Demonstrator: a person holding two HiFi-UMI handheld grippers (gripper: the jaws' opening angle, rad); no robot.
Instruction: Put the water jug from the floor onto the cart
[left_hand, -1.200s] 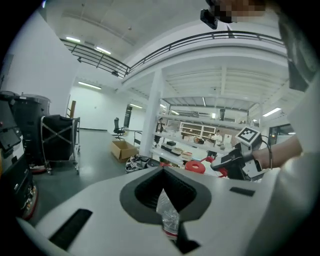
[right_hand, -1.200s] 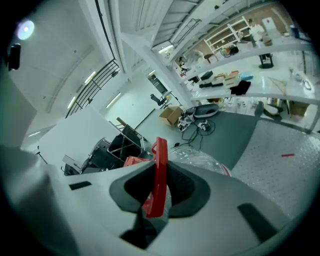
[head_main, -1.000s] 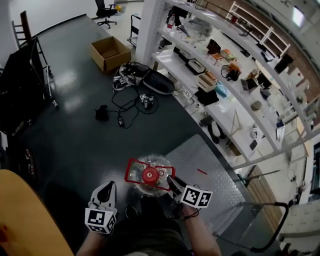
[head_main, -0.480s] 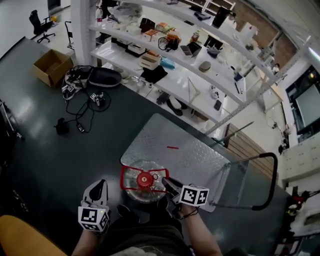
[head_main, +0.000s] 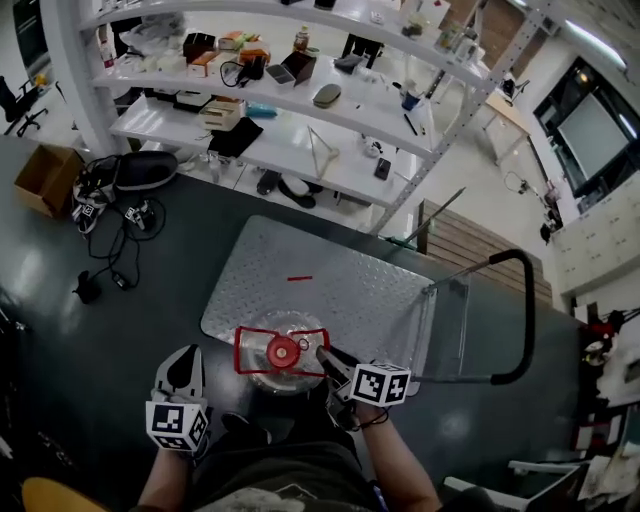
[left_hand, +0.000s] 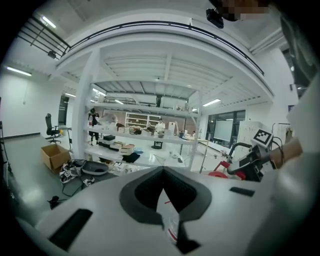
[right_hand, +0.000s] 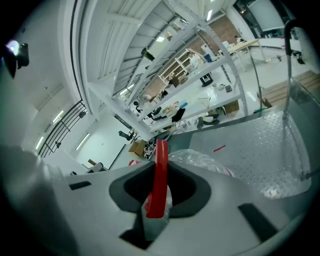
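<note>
The water jug (head_main: 282, 352) is clear plastic with a red cap and a red carrying handle (head_main: 245, 350). My right gripper (head_main: 330, 362) is shut on that handle, whose red bar (right_hand: 160, 175) stands upright between the pads, with the jug's body (right_hand: 205, 159) just beyond. The jug hangs over the near edge of the cart (head_main: 340, 295), a diamond-plate deck with a black push bar (head_main: 522, 320) on the right. My left gripper (head_main: 183, 368) is to the jug's left, over dark floor, tips together and holding nothing (left_hand: 163, 172).
White shelving (head_main: 300, 95) full of small items runs behind the cart. On the floor to the left are a cardboard box (head_main: 40, 178), a black bag (head_main: 140, 170) and loose cables (head_main: 115, 240). A wooden pallet (head_main: 480, 255) lies beyond the cart. A short red mark (head_main: 299, 278) is on the deck.
The view has swung round from open floor to the cart. The jug, still in my right gripper, has moved from beside the deck's corner to over its near edge. The left gripper has moved along.
</note>
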